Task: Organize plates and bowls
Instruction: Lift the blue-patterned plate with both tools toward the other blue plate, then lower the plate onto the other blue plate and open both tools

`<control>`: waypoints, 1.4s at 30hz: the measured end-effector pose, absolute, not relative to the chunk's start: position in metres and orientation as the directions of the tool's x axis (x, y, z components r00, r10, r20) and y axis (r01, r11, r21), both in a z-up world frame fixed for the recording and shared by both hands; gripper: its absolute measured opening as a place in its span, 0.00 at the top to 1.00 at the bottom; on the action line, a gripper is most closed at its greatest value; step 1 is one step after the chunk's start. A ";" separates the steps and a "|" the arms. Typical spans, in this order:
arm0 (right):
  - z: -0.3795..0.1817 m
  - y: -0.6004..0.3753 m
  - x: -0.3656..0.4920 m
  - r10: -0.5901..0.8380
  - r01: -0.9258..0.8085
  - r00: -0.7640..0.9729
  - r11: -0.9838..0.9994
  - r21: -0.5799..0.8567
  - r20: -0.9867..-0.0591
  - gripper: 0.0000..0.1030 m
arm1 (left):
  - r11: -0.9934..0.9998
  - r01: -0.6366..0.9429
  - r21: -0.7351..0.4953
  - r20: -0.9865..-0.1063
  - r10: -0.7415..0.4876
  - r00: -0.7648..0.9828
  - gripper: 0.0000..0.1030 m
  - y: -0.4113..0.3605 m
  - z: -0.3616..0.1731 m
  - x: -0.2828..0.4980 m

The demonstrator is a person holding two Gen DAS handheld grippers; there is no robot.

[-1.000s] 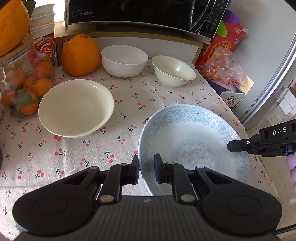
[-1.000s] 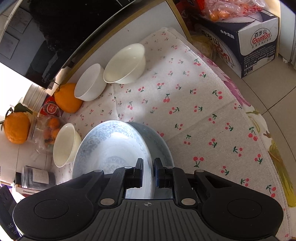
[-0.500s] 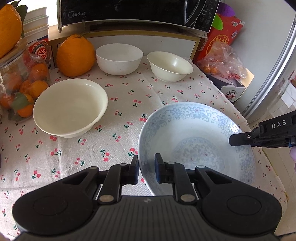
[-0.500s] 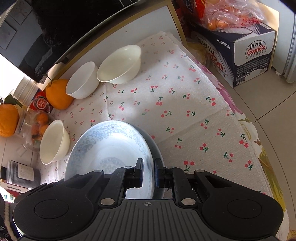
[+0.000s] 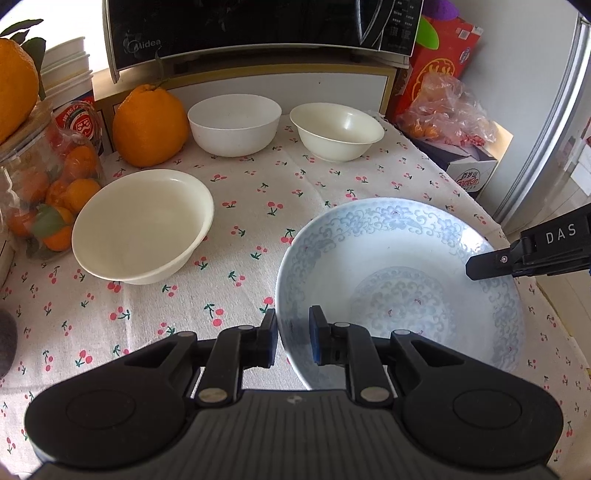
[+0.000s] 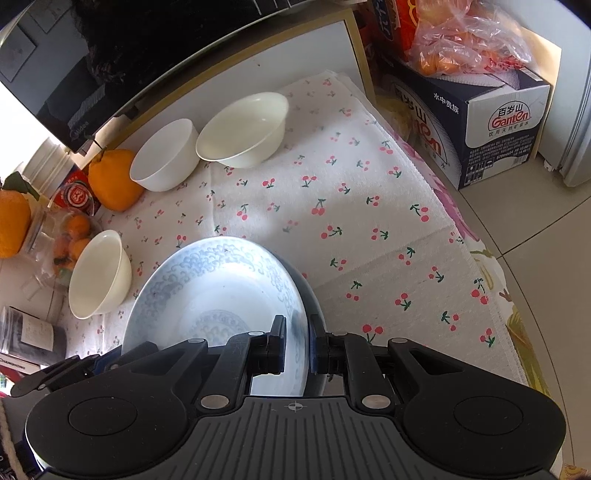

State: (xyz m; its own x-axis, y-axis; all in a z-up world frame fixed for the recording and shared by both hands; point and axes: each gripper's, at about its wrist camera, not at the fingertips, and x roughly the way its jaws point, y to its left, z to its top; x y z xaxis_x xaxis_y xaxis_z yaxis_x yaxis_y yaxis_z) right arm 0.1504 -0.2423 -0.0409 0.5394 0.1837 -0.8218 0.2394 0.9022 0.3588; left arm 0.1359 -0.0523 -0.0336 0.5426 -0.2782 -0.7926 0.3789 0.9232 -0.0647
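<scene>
A large bowl with a pale blue pattern (image 5: 399,288) sits over the cherry-print cloth (image 5: 240,206), held from two sides. My left gripper (image 5: 293,339) is shut on its near left rim. My right gripper (image 6: 297,343) is shut on the opposite rim, and one of its fingers (image 5: 491,264) shows at the right of the left wrist view. A wide cream bowl (image 5: 144,225) stands to the left of the blue bowl. At the back, a white bowl (image 5: 234,123) and a cream bowl (image 5: 338,131) stand side by side.
A microwave (image 5: 258,26) sits on a shelf behind the table. A big orange fruit (image 5: 149,125) and a jar of small oranges (image 5: 48,184) crowd the back left. Right of the table's edge, a carton (image 6: 480,110) topped with bagged oranges stands on the tiled floor.
Both grippers have turned a little while keeping their grip on the blue-patterned bowl. The bowl stays in about the same place, and the other bowls have not moved.
</scene>
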 end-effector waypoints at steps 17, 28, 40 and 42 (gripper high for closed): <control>-0.031 -0.224 0.149 0.080 0.180 0.558 0.960 0.215 -0.826 0.87 | 0.923 0.384 -0.026 -0.790 -0.254 0.558 0.86 -0.056 -0.035 0.133; -0.031 -0.206 0.148 -0.004 0.120 0.563 0.990 0.077 -0.827 0.87 | 0.927 0.375 -0.016 -0.789 -0.242 0.565 0.87 -0.057 -0.035 0.132; -0.030 -0.200 0.148 -0.032 0.093 0.562 0.995 0.025 -0.826 0.86 | 0.927 0.375 -0.018 -0.789 -0.244 0.564 0.87 -0.057 -0.035 0.132; -0.030 -0.199 0.148 -0.032 0.092 0.562 0.995 0.024 -0.827 0.86 | 0.927 0.374 -0.019 -0.789 -0.244 0.564 0.87 -0.057 -0.035 0.132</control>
State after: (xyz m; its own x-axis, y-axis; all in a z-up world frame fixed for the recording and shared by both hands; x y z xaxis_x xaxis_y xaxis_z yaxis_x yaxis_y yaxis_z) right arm 0.1477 -0.1993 -0.0301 0.5616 -0.0320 -0.8268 0.0923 0.9954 0.0242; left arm 0.1319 -0.0567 -0.0353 0.5640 -0.2437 -0.7890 0.3742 0.9271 -0.0188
